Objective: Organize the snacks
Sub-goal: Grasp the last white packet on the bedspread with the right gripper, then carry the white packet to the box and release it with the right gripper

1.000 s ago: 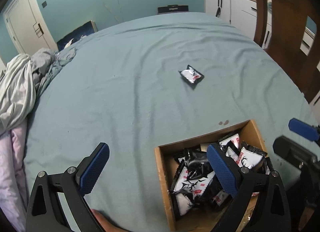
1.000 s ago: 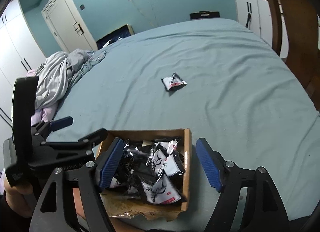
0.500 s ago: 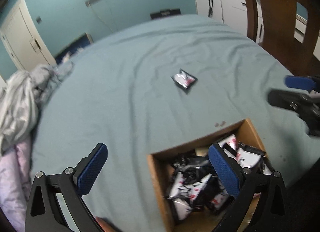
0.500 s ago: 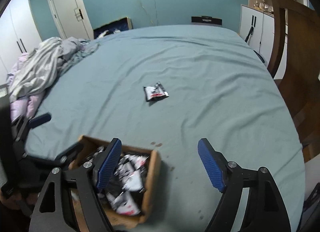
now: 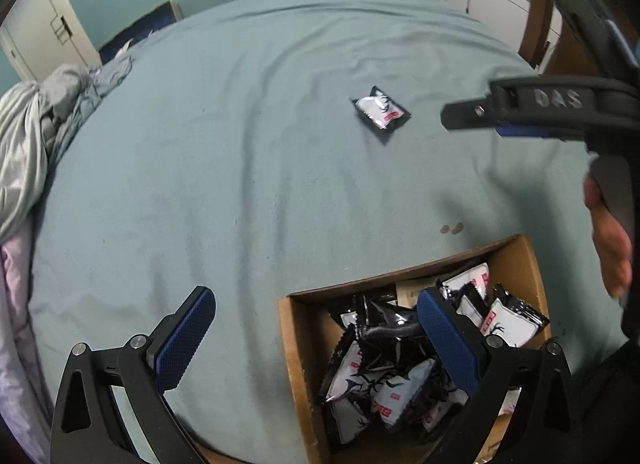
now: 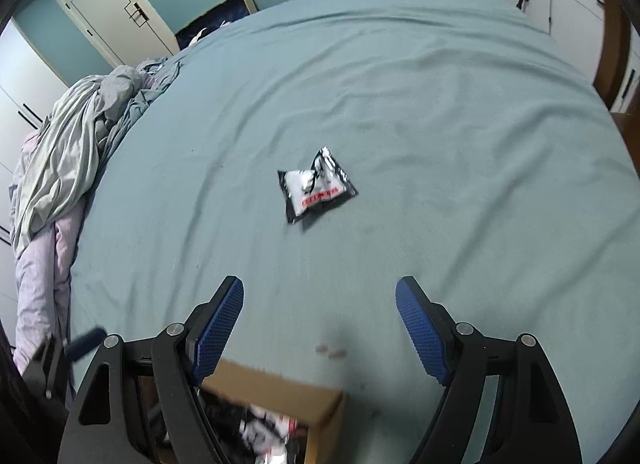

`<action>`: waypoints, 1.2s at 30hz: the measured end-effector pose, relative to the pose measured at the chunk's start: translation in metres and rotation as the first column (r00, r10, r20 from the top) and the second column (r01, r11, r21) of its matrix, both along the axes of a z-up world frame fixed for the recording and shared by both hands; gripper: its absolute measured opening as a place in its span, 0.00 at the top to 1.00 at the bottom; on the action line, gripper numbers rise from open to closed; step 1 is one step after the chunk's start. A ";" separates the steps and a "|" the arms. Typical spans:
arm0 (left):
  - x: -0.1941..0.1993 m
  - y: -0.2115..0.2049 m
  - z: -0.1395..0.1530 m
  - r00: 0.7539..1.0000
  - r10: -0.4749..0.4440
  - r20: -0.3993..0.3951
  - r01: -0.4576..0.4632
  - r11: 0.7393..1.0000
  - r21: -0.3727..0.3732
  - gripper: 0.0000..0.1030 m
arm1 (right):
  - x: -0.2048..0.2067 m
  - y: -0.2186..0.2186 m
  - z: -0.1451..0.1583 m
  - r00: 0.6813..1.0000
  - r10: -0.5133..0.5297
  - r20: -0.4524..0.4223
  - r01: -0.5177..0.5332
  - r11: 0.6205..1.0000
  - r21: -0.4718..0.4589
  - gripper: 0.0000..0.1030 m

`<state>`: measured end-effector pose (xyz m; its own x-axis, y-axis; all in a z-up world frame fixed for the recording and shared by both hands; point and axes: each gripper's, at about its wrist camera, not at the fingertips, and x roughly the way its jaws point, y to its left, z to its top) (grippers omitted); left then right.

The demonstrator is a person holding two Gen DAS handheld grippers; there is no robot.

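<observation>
Snacks fill cardboard box [image 5: 404, 276] on bed sheet [image 6: 440, 104]; one stray packet [image 6: 316, 190] lies apart. Step: fetching it. Both my tongs gape, empty, left [image 5: 312, 338] over box; right gripper [image 6: 320, 328] needs lowering onto packet.

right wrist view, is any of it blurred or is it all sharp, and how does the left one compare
Right wrist view: the cardboard box at the bottom edge is smeared by motion blur and the loose snack packet is slightly soft, while the right claw itself is crisp. Left wrist view: box and packet look sharper; the right claw crossing at the right is soft. Both views bend the bed into a dome.
</observation>
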<state>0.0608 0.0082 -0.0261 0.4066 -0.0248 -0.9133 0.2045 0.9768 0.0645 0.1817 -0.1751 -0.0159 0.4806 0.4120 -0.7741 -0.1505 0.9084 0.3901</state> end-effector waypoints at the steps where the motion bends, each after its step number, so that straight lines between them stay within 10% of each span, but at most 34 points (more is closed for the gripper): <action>1: 0.002 0.002 -0.001 1.000 0.008 -0.007 -0.008 1.000 -0.007 0.00 | 0.010 0.003 -0.001 1.000 0.010 -0.002 -0.010 1.000 -0.004 0.24; 20: 0.028 0.018 -0.016 0.991 0.072 -0.109 -0.083 0.992 -0.100 0.00 | 0.111 0.085 -0.060 0.992 0.124 -0.031 -0.128 0.959 -0.254 0.25; 24: 0.030 0.019 -0.015 0.992 0.078 -0.103 -0.088 0.992 -0.095 0.00 | 0.109 0.086 -0.064 0.995 0.100 0.020 -0.091 0.956 -0.279 0.47; 28: 0.030 0.021 -0.014 0.992 0.083 -0.097 -0.091 0.992 -0.090 0.00 | 0.106 0.075 -0.060 0.995 0.092 0.033 -0.083 0.977 -0.197 0.64; 36: 0.021 0.031 -0.001 0.993 0.111 -0.028 -0.113 0.991 -0.068 0.00 | 0.050 0.029 -0.022 0.999 0.016 0.047 -0.012 0.995 -0.096 0.66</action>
